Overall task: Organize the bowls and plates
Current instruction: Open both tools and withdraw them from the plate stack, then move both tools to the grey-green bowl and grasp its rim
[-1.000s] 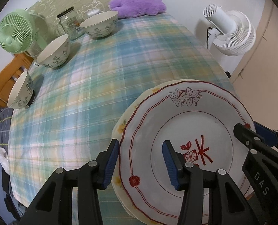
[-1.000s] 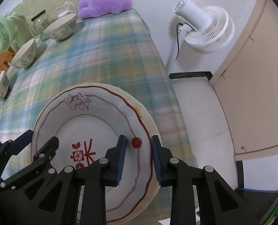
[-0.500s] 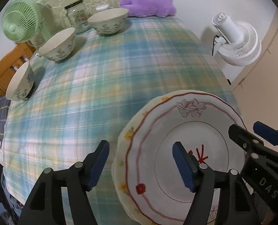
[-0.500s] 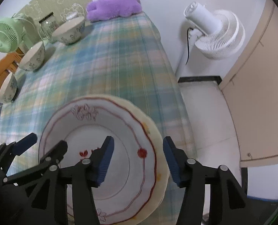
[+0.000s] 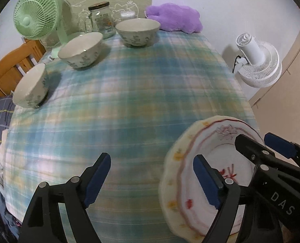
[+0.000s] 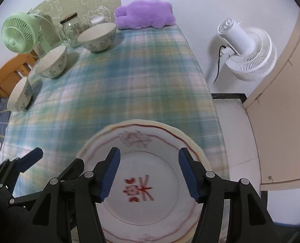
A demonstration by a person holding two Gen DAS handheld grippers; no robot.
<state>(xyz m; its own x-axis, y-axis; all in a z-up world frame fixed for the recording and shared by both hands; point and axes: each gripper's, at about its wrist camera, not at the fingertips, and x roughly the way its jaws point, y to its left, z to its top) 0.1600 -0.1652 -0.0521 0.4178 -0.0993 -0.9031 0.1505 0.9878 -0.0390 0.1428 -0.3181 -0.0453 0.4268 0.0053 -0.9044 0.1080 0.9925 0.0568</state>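
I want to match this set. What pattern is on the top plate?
White top plate with a red rim line, flower sprigs and a red centre motif; clearest in the right wrist view.

The letters "DAS" stand in pale print on the black body of the right claw (image 5: 271, 151), seen at the lower right of the left wrist view. The top plate (image 6: 141, 192) carries a red painted mark at its centre, like a character beside small flowers, too blurred to read. No other writing is legible.
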